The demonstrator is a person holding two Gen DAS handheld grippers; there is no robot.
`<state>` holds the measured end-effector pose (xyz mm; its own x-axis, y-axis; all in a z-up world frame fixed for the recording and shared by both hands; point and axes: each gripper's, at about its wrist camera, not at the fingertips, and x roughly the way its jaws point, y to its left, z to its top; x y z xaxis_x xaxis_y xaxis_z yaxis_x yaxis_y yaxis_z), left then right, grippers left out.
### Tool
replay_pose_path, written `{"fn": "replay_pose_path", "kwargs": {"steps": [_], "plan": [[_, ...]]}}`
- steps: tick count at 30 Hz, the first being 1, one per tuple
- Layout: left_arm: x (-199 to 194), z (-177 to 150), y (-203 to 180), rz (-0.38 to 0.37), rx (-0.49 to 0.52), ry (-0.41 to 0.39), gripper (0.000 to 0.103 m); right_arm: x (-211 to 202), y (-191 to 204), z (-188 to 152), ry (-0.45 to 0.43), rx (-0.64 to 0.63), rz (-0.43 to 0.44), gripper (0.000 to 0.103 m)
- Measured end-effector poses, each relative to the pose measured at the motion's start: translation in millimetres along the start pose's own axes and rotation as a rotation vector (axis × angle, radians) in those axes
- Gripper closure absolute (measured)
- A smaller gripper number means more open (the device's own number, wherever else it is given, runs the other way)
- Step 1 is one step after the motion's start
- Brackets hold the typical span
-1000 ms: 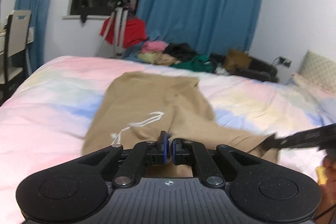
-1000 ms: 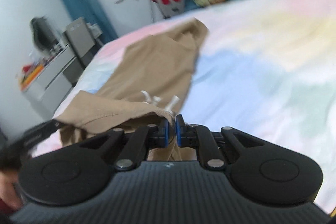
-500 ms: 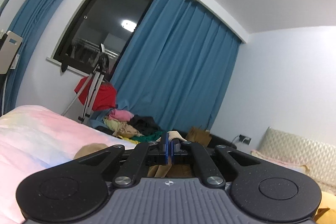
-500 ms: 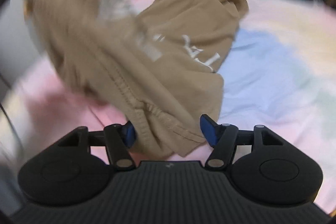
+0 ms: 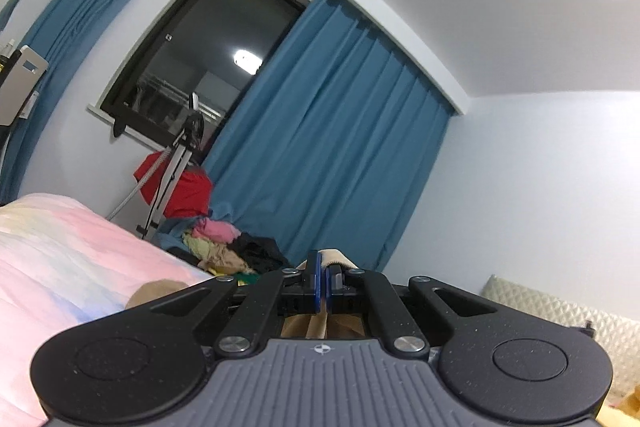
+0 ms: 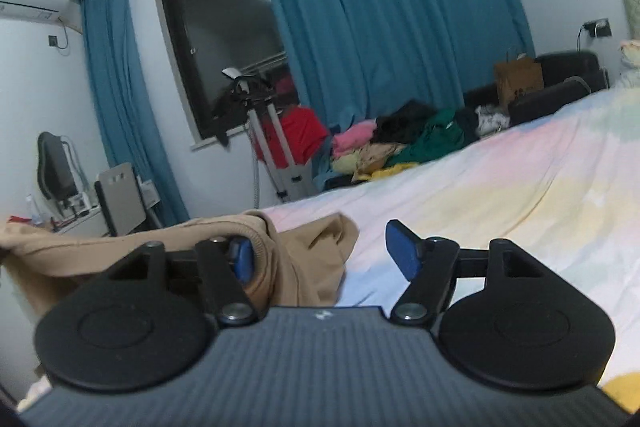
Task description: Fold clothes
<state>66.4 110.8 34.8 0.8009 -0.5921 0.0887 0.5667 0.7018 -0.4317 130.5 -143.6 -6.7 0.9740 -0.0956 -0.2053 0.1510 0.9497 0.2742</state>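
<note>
Since the earlier frames both tools have swung upward, and the right one has spread apart.

Largest is the pastel bed [image 6: 520, 187], with blue curtains [image 6: 380, 7] and a heap of clothes [image 6: 400, 143] behind it. On the bed's left side lies the tan garment [image 6: 304, 251], one band of it stretched leftward out of frame (toward the other tool, though that end is hidden). The right tool [image 6: 324, 255] stands wide open, cloth draped against its left blue pad. The left tool [image 5: 323, 277] is pressed together, pinching a tan fold lifted above the bed.
</note>
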Motion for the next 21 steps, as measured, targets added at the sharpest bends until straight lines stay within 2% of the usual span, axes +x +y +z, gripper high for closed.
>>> {"fn": "replay_pose_path", "kwargs": {"steps": [1,2,3,4,5,10,11,13,17,20,21], "plan": [[3.2,-2.6,1.4,0.015,0.004,0.022,0.101,7.2,2.3,-3.5,0.048,-0.029,0.006,0.034],[6.4,-5.1,2.8,0.031,0.007,0.043,0.101,14.6,4.3,-7.3,0.102,-0.057,0.016,0.039],[9.7,-7.7,5.0,0.053,0.012,0.062,0.101,25.7,5.9,-12.1,0.164,-0.064,0.043,0.06],[12.9,-11.5,7.9,0.075,0.017,0.086,0.1,33.3,7.3,-17.5,0.216,-0.059,0.07,0.075],[15.4,-13.1,11.9,0.087,0.018,0.11,0.1,39.8,8.8,-23.0,0.264,-0.052,0.096,0.096],[33.7,-25.3,39.9,0.216,-0.023,0.231,0.1,37.9,21.5,-16.3,0.258,-0.049,0.215,0.096],[37.2,-26.7,49.7,0.263,-0.07,0.249,0.1,37.4,25.0,-12.6,0.252,-0.059,0.236,0.096],[46.2,-25.2,71.4,0.293,-0.161,0.308,0.099,51.7,30.2,0.0,0.298,-0.083,0.274,0.096],[72.8,-21.1,109.0,0.28,-0.188,0.468,0.092,86.6,32.8,20.7,0.386,-0.093,0.289,0.096],[89.1,-25.4,132.1,0.289,-0.159,0.539,0.092,111.3,19.0,11.2,0.442,-0.004,0.271,0.096],[96.4,-28.4,143.1,0.249,-0.205,0.556,0.091,120.8,12.3,3.8,0.46,0.027,0.252,0.096]]}}
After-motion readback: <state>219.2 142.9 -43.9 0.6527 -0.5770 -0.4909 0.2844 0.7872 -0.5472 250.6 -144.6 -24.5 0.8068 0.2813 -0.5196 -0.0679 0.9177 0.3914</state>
